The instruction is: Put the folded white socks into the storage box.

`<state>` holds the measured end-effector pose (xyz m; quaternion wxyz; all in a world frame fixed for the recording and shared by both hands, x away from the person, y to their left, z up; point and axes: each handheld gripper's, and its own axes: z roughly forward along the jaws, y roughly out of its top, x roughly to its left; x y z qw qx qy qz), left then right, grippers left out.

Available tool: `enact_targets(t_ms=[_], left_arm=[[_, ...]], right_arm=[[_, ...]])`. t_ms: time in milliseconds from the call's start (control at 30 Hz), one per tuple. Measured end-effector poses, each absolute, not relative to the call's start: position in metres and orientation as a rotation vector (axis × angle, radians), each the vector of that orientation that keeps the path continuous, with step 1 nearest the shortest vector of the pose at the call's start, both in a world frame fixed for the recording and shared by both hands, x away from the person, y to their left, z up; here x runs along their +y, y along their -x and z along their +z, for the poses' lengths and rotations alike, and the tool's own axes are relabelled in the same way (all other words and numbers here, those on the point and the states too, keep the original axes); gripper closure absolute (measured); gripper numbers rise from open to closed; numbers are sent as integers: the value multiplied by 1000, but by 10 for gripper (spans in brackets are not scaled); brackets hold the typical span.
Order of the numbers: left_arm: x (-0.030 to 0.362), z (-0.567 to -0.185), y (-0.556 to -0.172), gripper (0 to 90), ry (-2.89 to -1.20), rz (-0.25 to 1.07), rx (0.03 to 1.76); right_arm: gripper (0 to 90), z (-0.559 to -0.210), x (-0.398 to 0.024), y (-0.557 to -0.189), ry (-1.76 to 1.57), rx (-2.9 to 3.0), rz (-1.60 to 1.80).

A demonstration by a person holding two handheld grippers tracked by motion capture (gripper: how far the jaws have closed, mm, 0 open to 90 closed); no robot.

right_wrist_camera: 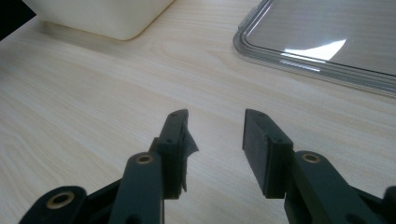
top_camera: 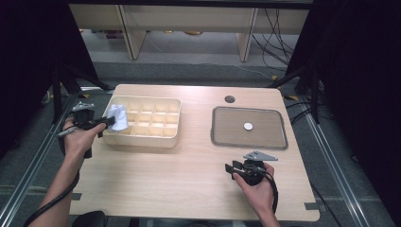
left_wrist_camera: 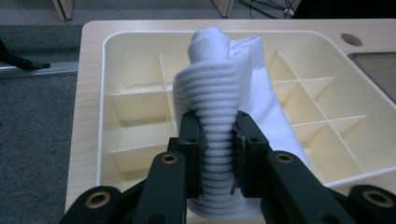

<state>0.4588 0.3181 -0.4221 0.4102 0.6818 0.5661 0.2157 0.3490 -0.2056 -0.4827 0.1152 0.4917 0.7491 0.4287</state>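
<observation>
Light wooden table (top_camera: 189, 165) under my two grippers. Cream plastic box with many small compartments (top_camera: 156, 139) is my landmark. My left gripper (left_wrist_camera: 218, 140) squeezes rolled white ribbed cloth (left_wrist_camera: 212, 93) over box's left end. My right gripper (right_wrist_camera: 215, 135) sits well right of box, near clear flat tray (right_wrist_camera: 327, 42), jaws wide apart, holding nothing.
</observation>
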Motion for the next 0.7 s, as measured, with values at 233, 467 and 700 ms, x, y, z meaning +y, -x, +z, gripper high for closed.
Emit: enact_targets(t_ms=[233, 467, 700], left_arm=[[324, -430, -468, 753, -1748, 549, 1451], [330, -433, -473, 752, -1825, 570, 1476], [330, -434, -480, 751, -1887, 598, 1525]], right_arm=[[612, -483, -205, -349, -1444, 2193, 1251], [613, -483, -205, -349, -1440, 2193, 1261], [613, -483, -204, -349, -1444, 2195, 1257]])
